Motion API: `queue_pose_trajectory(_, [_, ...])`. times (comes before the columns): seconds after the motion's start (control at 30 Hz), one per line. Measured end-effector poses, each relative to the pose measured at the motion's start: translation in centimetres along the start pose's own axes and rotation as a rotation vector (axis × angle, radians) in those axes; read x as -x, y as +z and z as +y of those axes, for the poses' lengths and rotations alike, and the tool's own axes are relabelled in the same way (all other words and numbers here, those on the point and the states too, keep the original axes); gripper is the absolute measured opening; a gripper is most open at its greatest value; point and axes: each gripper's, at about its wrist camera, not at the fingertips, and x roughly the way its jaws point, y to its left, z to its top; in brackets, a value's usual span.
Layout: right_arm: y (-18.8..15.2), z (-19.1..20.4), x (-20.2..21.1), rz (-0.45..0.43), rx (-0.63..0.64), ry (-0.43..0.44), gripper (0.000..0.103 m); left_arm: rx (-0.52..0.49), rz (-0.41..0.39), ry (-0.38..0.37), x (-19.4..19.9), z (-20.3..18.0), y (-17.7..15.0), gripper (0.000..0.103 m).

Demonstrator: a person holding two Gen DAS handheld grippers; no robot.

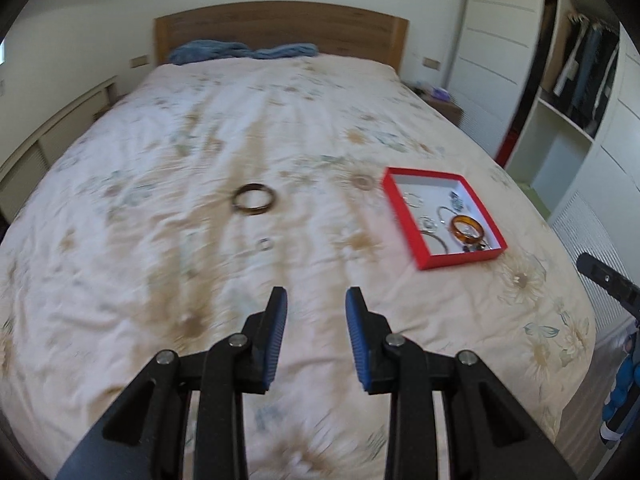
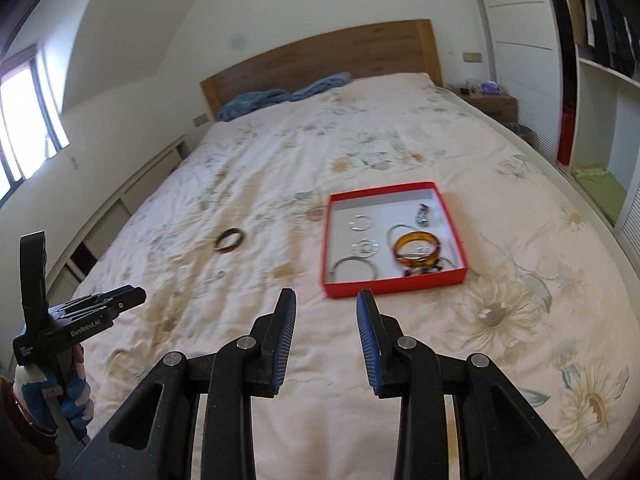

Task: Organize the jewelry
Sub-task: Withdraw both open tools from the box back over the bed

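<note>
A red box with a white inside lies on the bed. It holds an amber bangle, silver rings and other small pieces. A dark bangle lies loose on the floral bedspread, left of the box. A small clear ring sits just nearer than it. My left gripper hovers over the near bedspread, open and empty. My right gripper hangs just short of the box's near wall, also open and empty. The left gripper also shows at the right wrist view's left edge, held by a gloved hand.
A wooden headboard and blue pillows stand at the far end of the bed. A white wardrobe with open shelves lines the right side. A nightstand sits by the headboard and a window is on the left.
</note>
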Motion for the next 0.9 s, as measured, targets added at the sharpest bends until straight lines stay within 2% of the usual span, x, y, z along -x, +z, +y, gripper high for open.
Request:
queue_pose_trajectory(0.27, [-1.9, 5.5, 3.4, -0.029, 0.070, 0.067, 0.032, 0.066, -0.087, 0.049, 6.8, 3.7, -3.5, 0.029])
queue_pose_trajectory(0.47, [-2.9, 8.7, 6.0, -0.055, 0.137, 0.098, 0.033, 0.102, -0.158, 0.075, 10.0, 4.9, -5.5, 0.029])
queue_pose_trajectory(0.7, [-3.2, 10.5, 7.0, -0.065, 0.172, 0.100, 0.033, 0.143, -0.166, 0.068, 10.3, 7.1, -6.2, 0.029])
queue_pose_trajectory(0.9, [-2.4, 11.1, 5.1, -0.053, 0.177, 0.112, 0.033, 0.165, -0.137, 0.071, 8.4, 8.7, -6.3, 0.029])
